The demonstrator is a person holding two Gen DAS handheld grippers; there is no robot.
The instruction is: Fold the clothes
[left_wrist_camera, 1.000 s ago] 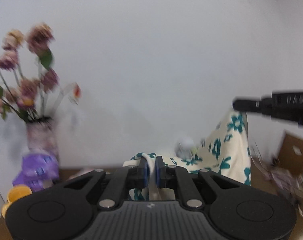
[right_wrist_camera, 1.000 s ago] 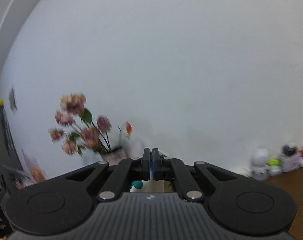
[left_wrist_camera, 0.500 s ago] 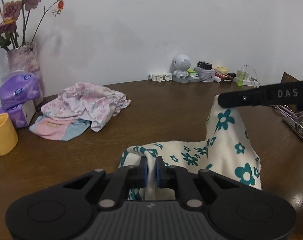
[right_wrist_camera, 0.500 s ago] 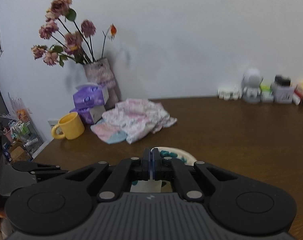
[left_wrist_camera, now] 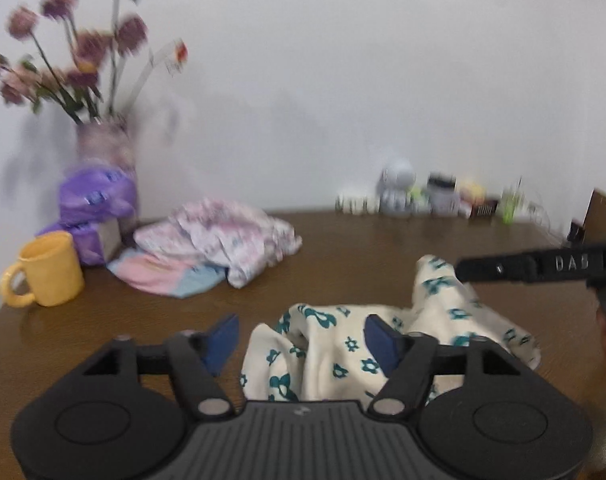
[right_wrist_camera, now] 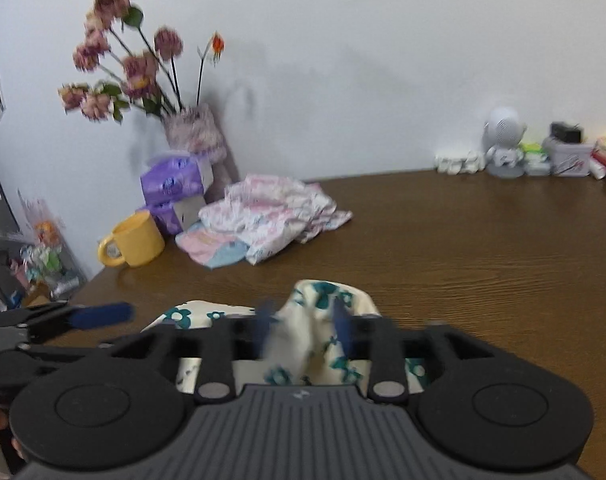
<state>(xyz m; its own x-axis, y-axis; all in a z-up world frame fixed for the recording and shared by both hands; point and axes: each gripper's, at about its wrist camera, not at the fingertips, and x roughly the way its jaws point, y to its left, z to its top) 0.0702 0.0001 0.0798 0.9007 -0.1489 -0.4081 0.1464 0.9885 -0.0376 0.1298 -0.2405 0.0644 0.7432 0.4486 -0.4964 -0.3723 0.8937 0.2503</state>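
Between my left fingers, spread wide, and right fingers, also parted, the cream floral garment lies rumpled on the wooden surface. Risk: uneven creases skew any fold. Half a second ago both pairs were pinching it.

The left gripper is held low and level, its two blue pads spread wide apart. The right gripper is also low, beside the left one; its jaws stand apart too, though its blurred fingertips make the gap less clear. Each gripper shows in the other's view.
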